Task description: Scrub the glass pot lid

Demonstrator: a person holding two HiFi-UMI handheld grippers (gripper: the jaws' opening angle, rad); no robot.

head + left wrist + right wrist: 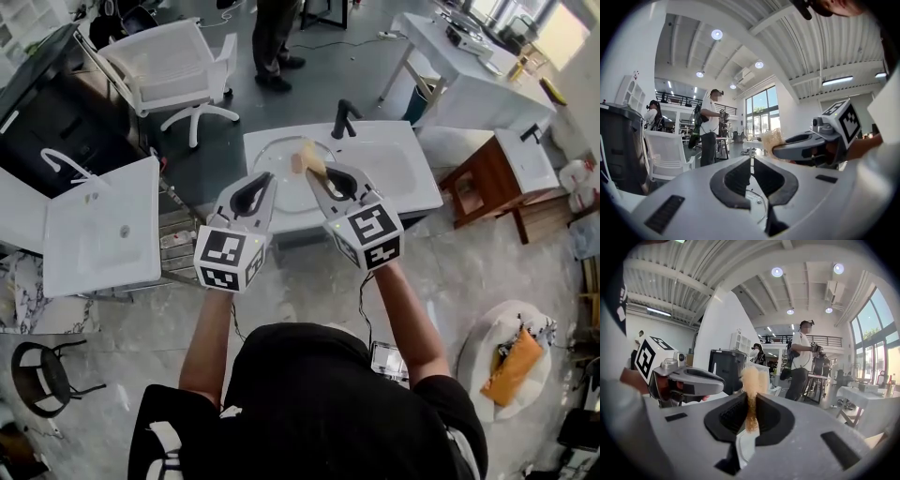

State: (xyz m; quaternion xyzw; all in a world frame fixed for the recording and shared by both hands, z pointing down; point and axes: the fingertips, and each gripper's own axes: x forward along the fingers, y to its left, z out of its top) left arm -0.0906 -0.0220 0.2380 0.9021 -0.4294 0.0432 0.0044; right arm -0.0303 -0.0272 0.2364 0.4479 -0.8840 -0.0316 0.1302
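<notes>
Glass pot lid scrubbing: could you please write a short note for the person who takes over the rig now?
Left claw: shut on the rim of the round clear glass pot lid, held over the white sink.
Right claw: shut on the tan scrub sponge, by the lid's far side.
Done: both things gripped.
Left: the scrubbing; how far it has gone cannot be told.
</notes>
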